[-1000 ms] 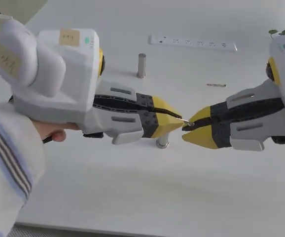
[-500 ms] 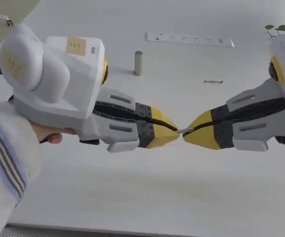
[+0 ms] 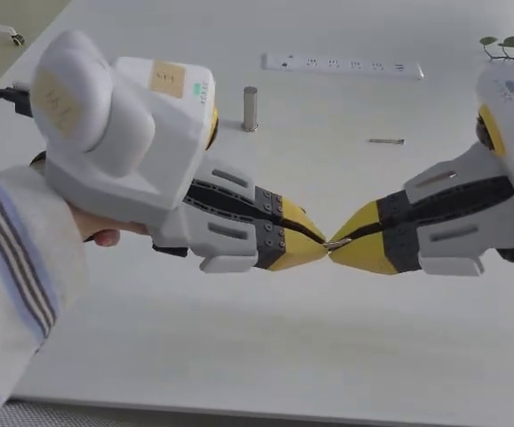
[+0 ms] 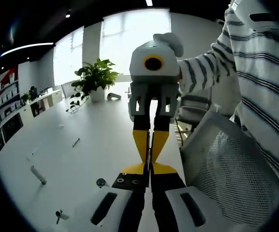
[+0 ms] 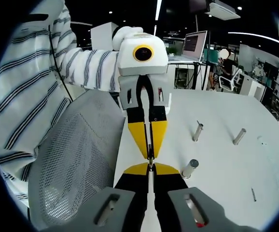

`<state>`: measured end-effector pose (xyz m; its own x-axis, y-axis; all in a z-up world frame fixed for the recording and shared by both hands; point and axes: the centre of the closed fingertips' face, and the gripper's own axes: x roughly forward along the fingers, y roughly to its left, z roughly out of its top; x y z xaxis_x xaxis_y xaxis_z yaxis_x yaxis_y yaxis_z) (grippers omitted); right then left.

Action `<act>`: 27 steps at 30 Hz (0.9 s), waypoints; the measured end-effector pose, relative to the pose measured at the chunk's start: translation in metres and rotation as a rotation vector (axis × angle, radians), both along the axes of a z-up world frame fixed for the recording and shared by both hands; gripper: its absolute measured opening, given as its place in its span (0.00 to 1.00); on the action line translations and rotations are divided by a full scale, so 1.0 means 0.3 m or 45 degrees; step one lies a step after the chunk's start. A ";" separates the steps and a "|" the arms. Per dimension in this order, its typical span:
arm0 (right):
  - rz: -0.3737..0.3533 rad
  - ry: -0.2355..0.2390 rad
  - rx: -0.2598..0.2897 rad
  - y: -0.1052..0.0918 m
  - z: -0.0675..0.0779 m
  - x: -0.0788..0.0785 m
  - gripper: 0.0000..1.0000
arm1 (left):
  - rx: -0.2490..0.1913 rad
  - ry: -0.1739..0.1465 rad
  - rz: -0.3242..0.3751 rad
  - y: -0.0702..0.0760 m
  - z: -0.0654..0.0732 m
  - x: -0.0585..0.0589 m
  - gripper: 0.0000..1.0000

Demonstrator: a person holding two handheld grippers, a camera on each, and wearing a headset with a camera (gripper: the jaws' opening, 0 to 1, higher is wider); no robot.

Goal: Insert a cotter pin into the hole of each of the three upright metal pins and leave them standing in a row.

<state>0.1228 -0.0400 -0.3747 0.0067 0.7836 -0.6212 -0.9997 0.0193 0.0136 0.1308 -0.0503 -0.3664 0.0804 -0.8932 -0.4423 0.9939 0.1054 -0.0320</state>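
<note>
My left gripper (image 3: 317,251) and right gripper (image 3: 335,250) meet tip to tip above the white table (image 3: 239,338). Both are shut, and a thin cotter pin (image 3: 335,243) bridges their tips. The right gripper view looks along that cotter pin (image 5: 150,153) as it runs between the left gripper's yellow fingers (image 5: 142,137) into my right gripper (image 5: 150,169). Three metal pins (image 5: 197,130) (image 5: 239,136) (image 5: 189,169) stand on the table to the right there. One upright metal pin (image 3: 250,108) stands beyond the grippers in the head view. A loose cotter pin (image 3: 386,140) lies further right.
A white power strip (image 3: 341,65) lies along the far side of the table, with a potted plant (image 3: 510,43) at the far right corner. A mesh office chair (image 5: 76,164) stands off the table's near edge. A striped sleeve (image 3: 8,294) covers the lower left.
The two grippers have drawn closer until their tips touch around the cotter pin. The metal pin seen just below the tips a second ago is now hidden behind them. The head camera shifted slightly.
</note>
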 end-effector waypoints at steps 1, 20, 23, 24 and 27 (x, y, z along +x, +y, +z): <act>0.001 0.003 -0.001 -0.001 -0.002 -0.003 0.00 | 0.000 0.007 0.001 -0.001 -0.002 -0.001 0.00; -0.322 -0.032 -0.043 -0.124 -0.114 0.203 0.00 | 0.115 -0.037 0.268 0.050 -0.086 0.195 0.20; -0.331 -0.033 -0.054 -0.124 -0.128 0.217 0.00 | 0.145 -0.046 0.303 0.056 -0.104 0.224 0.22; -0.332 -0.035 -0.056 -0.122 -0.132 0.223 0.00 | 0.156 -0.047 0.309 0.058 -0.112 0.232 0.22; -0.333 -0.032 -0.054 -0.116 -0.141 0.235 0.00 | 0.178 -0.043 0.319 0.060 -0.128 0.247 0.22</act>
